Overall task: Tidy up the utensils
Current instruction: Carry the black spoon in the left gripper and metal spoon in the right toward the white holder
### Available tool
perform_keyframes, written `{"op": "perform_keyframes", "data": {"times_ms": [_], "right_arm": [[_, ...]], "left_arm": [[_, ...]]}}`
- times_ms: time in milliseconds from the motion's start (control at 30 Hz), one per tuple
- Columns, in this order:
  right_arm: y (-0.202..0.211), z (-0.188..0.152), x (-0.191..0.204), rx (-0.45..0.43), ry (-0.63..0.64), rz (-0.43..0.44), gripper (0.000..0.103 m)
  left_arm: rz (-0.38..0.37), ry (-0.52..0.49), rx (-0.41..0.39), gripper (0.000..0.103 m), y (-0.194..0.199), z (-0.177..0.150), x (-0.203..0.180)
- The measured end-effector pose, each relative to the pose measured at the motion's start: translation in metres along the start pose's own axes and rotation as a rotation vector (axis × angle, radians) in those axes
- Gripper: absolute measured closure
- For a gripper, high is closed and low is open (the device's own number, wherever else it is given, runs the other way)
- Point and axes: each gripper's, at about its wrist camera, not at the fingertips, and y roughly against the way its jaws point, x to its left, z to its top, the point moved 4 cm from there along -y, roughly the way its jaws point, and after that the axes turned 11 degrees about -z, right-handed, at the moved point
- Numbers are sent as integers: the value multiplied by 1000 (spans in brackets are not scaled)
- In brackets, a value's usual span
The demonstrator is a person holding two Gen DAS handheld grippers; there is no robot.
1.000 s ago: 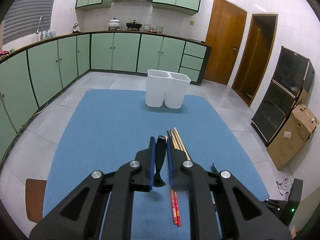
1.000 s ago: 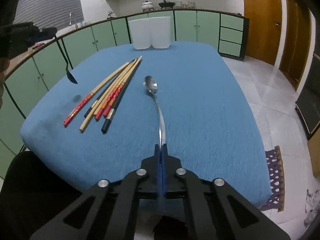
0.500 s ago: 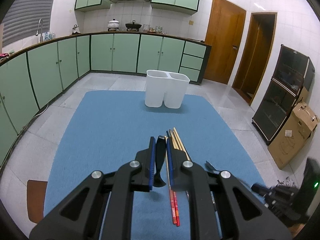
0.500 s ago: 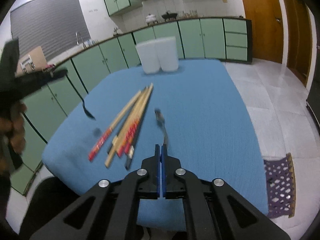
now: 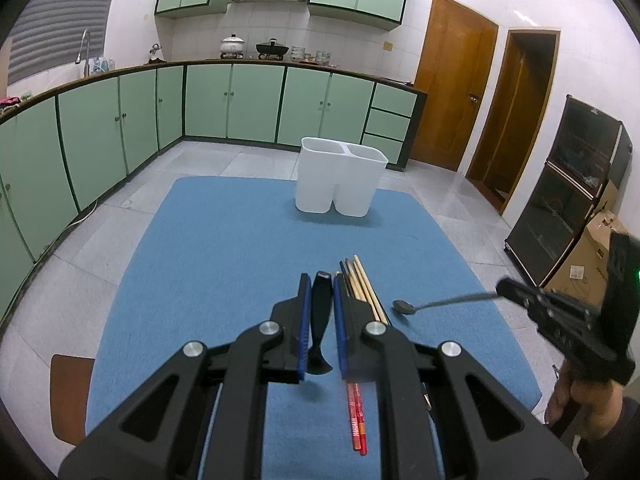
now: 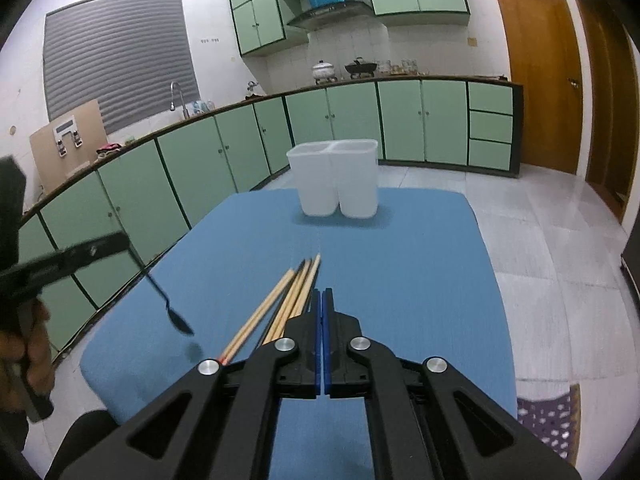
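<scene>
My left gripper (image 5: 320, 282) is shut on the handle of a black spoon (image 5: 320, 312); in the right wrist view that spoon (image 6: 168, 304) hangs bowl-down above the table's left edge. My right gripper (image 6: 322, 294) is shut on the handle of a metal spoon, which shows only in the left wrist view (image 5: 440, 304), held level above the table with its bowl pointing left. Several chopsticks (image 6: 288, 300) lie bunched on the blue table (image 6: 400, 264) below both grippers. A white two-compartment holder (image 6: 338, 178) stands upright at the table's far end.
Green cabinets (image 5: 100, 136) run along the left and far walls. A dark glass cabinet (image 5: 568, 208) and a cardboard box (image 5: 592, 248) stand to the right. A purple mat (image 6: 548, 424) lies on the floor at the right. A brown stool (image 5: 70, 396) sits at the table's left.
My right gripper has lifted the metal spoon off the table and swung up toward the holder. My left gripper holds steady with the black spoon.
</scene>
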Motion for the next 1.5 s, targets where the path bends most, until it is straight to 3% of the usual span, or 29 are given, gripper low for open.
{"op": "perform_keyframes", "data": {"times_ms": [500,867,1033,1300,1500], "right_arm": [[-47,45,32,-44,52,85,103],[-69,60,44,-45,78,116,102],[-79,56,43,-13,86,122,97],[-73,54,42,-40,97,104,99],[-58,78,32,-34,89,105,102]], "left_arm": [[10,15,1,93,-6,4,17],[20,23,2,93,-8,6,23],[21,23,5,93,-10,6,22],[27,24,8,93,-10,7,21],[6,14,-9,93,-11,23,20]]}}
